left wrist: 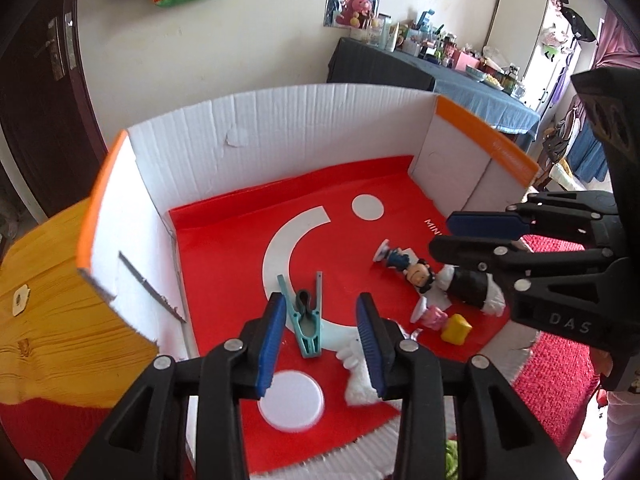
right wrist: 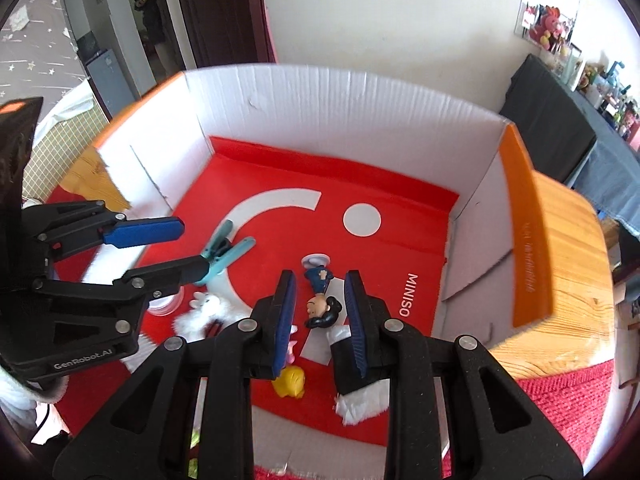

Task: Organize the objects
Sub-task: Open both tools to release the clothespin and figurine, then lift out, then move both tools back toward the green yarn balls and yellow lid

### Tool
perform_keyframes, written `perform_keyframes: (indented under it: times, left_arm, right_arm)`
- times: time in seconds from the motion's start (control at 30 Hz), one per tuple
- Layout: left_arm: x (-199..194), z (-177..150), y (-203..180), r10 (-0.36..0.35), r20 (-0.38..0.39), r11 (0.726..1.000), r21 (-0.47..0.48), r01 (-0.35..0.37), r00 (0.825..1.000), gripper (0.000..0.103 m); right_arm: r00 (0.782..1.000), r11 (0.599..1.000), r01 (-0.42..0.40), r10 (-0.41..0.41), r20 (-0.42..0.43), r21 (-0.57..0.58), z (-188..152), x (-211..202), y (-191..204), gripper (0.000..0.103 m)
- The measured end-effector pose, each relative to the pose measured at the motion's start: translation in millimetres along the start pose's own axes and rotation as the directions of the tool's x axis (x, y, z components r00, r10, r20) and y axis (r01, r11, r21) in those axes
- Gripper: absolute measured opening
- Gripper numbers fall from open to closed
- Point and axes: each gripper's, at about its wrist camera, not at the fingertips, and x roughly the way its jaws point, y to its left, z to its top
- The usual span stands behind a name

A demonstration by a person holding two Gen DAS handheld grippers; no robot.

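A white cardboard box point(left wrist: 300, 128) with orange rims has a red bag as its floor. A teal clothespin point(left wrist: 308, 320) point(right wrist: 228, 254) lies flat on that floor. My left gripper point(left wrist: 321, 308) point(right wrist: 194, 246) hovers over it, open, its pads clear of the pin. To the right lie a blue-clothed, black-haired figurine point(left wrist: 404, 264) point(right wrist: 322, 308), a pink figure point(left wrist: 434, 316), a yellow toy point(left wrist: 456, 329) point(right wrist: 290, 380) and a black-and-white plush piece point(left wrist: 472, 286). My right gripper point(right wrist: 319, 284) point(left wrist: 442, 236) hangs above the figurine, its jaws drawn close with nothing between them.
White fluffy plush point(left wrist: 360, 384) point(right wrist: 200, 312) lies by the box's near edge. The box stands on a wooden table point(left wrist: 48, 320) with a red woven mat point(left wrist: 560, 360) to the right. A cluttered blue-covered table point(left wrist: 460, 80) is behind. A person point(right wrist: 150, 4) stands in a far doorway.
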Motion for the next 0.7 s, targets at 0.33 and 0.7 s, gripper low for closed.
perform_keyframes:
  times: [0.33,0.7]
  left_arm:
    - [-46.8,-19.2,-13.2,0.017,0.114,1.000,-0.006,-0.016,0.993,0.047]
    - [-88.1,-54.9,-28.8,0.070,0.232,0.997,-0.028,-0.065,0.970,0.068]
  right_arm:
    - [0.991,1.000,0.006,-0.005,0.132,-0.009,-28.2,-40.3,27.9,0.062]
    - [0.970,1.000,0.008,-0.006,0.242,-0.009,-75.2,-77.5,42.5,0.071]
